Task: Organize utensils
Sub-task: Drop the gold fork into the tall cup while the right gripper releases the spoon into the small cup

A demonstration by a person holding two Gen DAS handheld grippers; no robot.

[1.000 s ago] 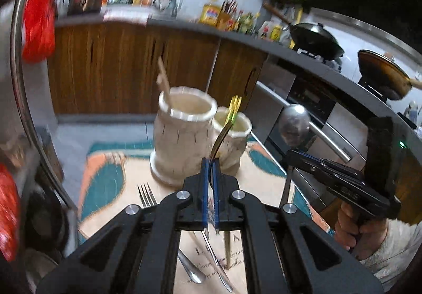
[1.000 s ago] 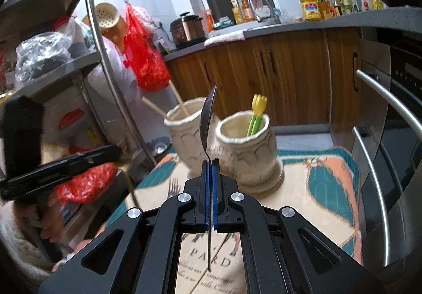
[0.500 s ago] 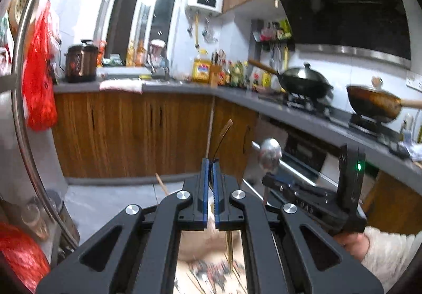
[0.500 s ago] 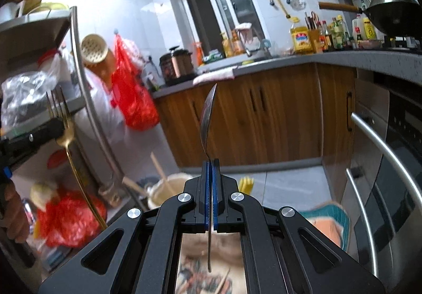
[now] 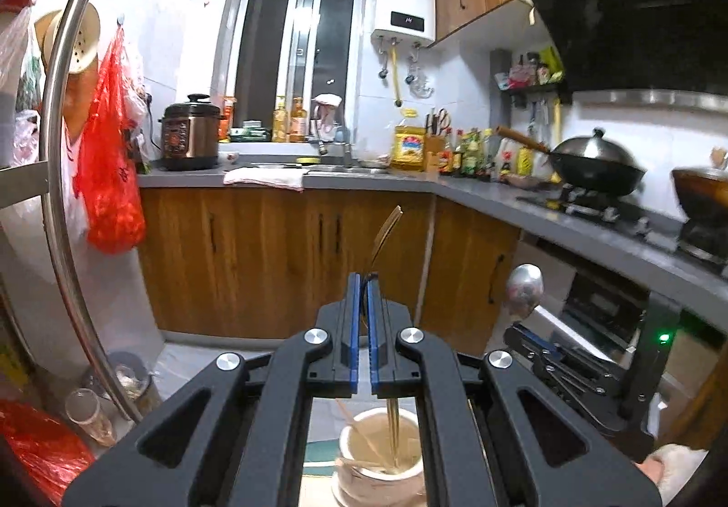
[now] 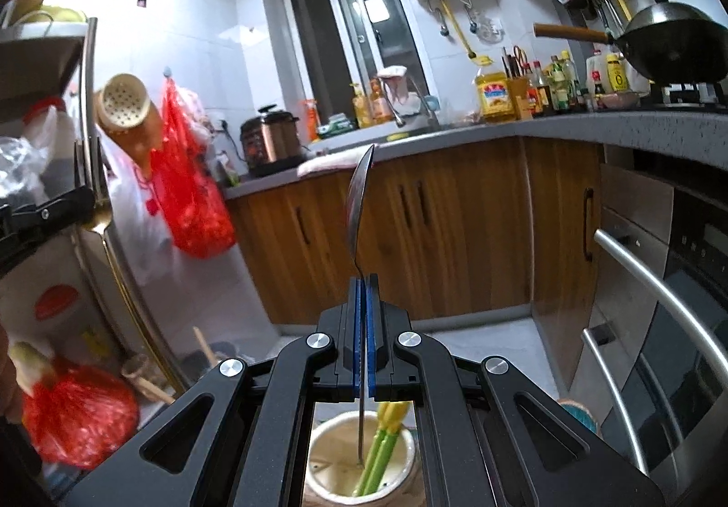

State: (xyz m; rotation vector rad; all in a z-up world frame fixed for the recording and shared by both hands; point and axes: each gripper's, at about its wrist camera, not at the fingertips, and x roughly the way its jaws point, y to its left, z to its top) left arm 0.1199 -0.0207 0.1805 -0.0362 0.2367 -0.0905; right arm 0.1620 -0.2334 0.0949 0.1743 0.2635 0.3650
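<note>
The left gripper (image 5: 361, 302) pinches a gold fork (image 5: 386, 229) above a cream holder (image 5: 364, 438); the right gripper (image 6: 362, 306) clamps a steel spoon (image 6: 359, 197) over another holder (image 6: 332, 452). No legible writing.

Both wrist cams up high, facing kitchen counter (image 5: 318, 181) (image 6: 409, 143); close over separate holders; shared: window, cabinets.

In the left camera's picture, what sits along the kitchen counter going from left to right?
Pressure cooker → white cloth → yellow oil bottle → black lidded wok → brown pan at the right edge.
</note>
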